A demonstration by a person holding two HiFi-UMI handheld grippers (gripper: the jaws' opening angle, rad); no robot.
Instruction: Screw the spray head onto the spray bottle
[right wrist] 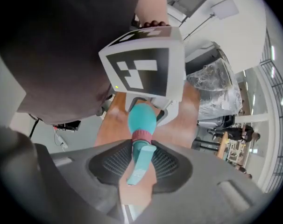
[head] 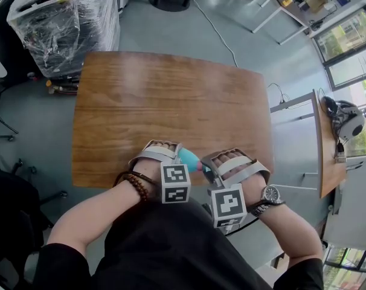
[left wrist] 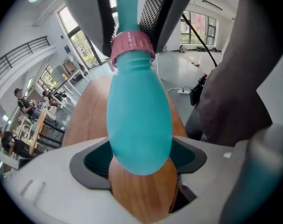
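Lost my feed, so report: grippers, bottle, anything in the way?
Left gripper shut on bottle, right gripper shut on spray head. Pink collar at bottle neck, tightness unclear. Nothing in the way over table.

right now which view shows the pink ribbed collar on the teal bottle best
The left gripper view: the pink ribbed screw collar sits large and sharp near the top, above the teal plastic bottle. The right gripper view shows it small; the head view does not show it.

No words, numbers or brand marks can be read in any view.
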